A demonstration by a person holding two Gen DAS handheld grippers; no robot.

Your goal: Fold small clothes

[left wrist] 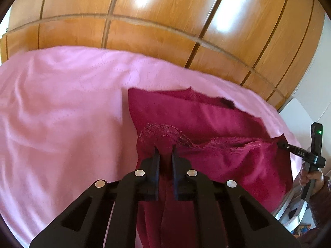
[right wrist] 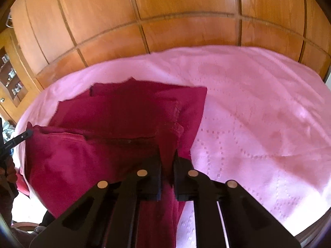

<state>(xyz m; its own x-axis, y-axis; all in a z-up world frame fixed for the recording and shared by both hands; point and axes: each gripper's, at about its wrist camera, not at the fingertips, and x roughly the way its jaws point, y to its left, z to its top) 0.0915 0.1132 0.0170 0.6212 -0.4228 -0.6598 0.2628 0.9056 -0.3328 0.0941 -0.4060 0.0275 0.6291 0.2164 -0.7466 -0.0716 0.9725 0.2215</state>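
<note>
A dark red garment (left wrist: 186, 115) lies on a pink bedspread (left wrist: 62, 107), its far part flat and its near edge lifted. My left gripper (left wrist: 164, 150) is shut on the near left edge of the garment, at a frayed hem. My right gripper (right wrist: 167, 157) is shut on the near right edge of the garment (right wrist: 128, 111). Each gripper also shows at the side of the other view, pinching a raised corner: the right gripper (left wrist: 278, 143) in the left wrist view, the left gripper (right wrist: 29, 133) in the right wrist view. Cloth hangs down between and below the fingers.
A wooden panelled wardrobe (left wrist: 144, 20) stands right behind the bed. The pink bedspread (right wrist: 258, 107) spreads wide to both sides of the garment. A shelf with small items (right wrist: 10, 76) is at far left in the right wrist view. A hand (left wrist: 312, 175) holds the right gripper.
</note>
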